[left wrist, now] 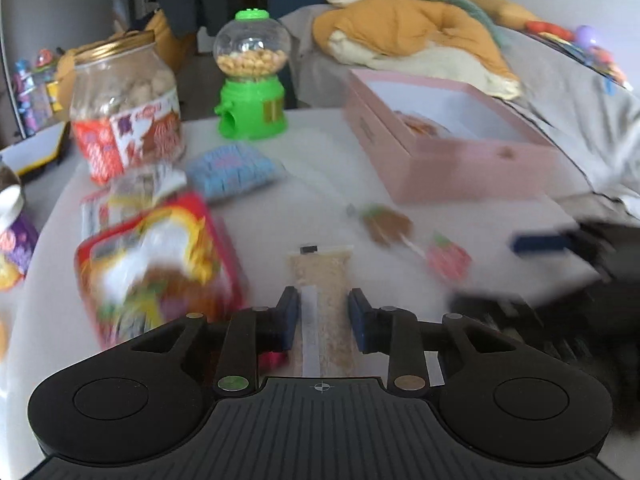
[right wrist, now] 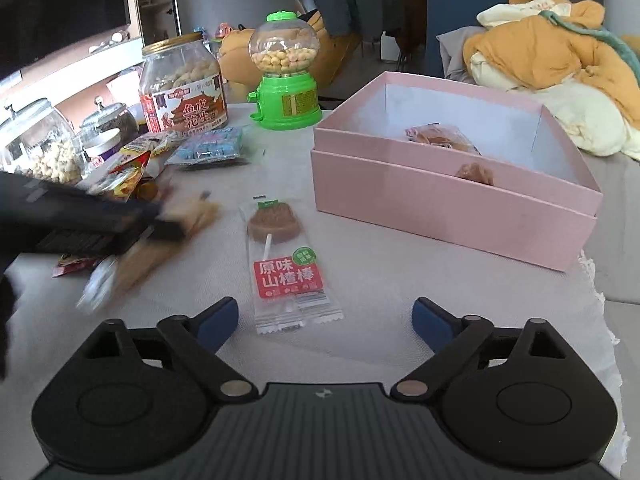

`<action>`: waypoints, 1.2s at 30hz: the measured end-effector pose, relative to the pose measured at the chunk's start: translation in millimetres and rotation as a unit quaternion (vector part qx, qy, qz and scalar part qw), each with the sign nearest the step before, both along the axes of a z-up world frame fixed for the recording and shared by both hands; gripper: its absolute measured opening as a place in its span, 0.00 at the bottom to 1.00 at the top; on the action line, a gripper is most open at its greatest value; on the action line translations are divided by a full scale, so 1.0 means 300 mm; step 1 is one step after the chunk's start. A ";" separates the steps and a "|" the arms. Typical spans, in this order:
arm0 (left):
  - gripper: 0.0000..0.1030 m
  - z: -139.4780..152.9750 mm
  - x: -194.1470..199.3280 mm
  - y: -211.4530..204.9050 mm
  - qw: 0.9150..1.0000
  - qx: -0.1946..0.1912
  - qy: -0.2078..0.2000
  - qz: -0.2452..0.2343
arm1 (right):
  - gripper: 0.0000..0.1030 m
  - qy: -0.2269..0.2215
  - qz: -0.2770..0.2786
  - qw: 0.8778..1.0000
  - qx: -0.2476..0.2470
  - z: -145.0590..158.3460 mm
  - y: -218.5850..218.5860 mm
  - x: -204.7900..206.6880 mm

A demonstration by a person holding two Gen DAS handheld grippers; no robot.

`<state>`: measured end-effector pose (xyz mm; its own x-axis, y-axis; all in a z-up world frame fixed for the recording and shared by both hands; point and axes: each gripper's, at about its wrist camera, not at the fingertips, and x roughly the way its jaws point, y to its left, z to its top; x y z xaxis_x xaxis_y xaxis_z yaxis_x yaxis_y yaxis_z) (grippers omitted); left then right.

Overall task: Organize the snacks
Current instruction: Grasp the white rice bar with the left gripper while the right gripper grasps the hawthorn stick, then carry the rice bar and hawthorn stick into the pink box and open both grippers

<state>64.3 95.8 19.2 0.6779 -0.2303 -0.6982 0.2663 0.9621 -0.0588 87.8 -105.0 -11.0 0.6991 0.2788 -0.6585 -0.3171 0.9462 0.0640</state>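
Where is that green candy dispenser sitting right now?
The green candy dispenser stands upright at the far side of the table, between the peanut jar on its left and the pink box on its right.

One pink box (right wrist: pixel 452 216), one lollipop (right wrist: pixel 286 264), one green dispenser (right wrist: pixel 286 80).

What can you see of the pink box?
The pink box is a shallow rectangular carton, seemingly matte cardboard, pink outside and white inside. It sits lidless on the cloth-covered table, apparently nested in a second pink tray, giving a stepped front wall. Inside lie a wrapped brown pastry and a smaller brown snack near the front wall. No gripper touches it; the right gripper is open short of it.
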 end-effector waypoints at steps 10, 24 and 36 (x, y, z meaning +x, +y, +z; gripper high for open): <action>0.34 -0.040 -0.119 0.058 0.997 -0.061 0.006 0.047 | 0.90 -0.008 0.024 0.999 -0.029 0.027 0.081 0.041; 0.34 -0.055 -0.142 0.076 0.996 -0.080 -0.019 0.042 | 0.37 0.045 0.047 0.996 -0.061 0.060 0.146 0.041; 0.35 -0.058 -0.161 0.047 0.998 -0.047 -0.031 0.033 | 0.36 0.030 -0.015 0.997 -0.066 0.099 -0.096 -0.117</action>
<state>16.0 109.8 1.8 0.7351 -0.2470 -0.6314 0.2088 0.9685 -0.1358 52.7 -133.9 18.7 0.6635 0.1671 -0.7292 -0.2885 0.9565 -0.0433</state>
